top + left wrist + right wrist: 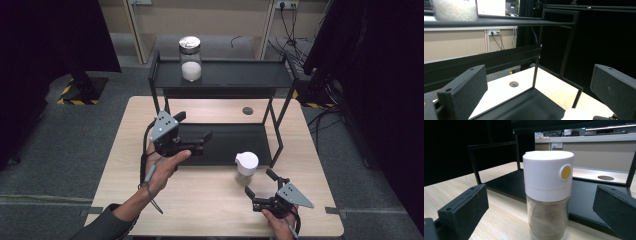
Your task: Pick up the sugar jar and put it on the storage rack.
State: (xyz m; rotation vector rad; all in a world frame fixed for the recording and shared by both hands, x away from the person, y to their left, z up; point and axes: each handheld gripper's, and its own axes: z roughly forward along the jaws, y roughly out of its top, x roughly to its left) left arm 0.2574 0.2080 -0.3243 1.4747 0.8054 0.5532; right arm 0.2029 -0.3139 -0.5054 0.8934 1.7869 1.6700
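Around your light wooden counter (150,200) you have grey floor (75,145), black curtains (45,40) on both sides and a beige wall (225,20) with sockets (286,4).

A two-level rack (220,75) is set at the far half of the table (200,200). A jar (190,58) is placed on its upper shelf, toward the left. A shaker (247,164) is stood on the table just before the lower shelf (225,145), toward its right. The left gripper (200,140) is held over that lower shelf; the right gripper (260,182) is positioned near the shaker, at the table's near right.
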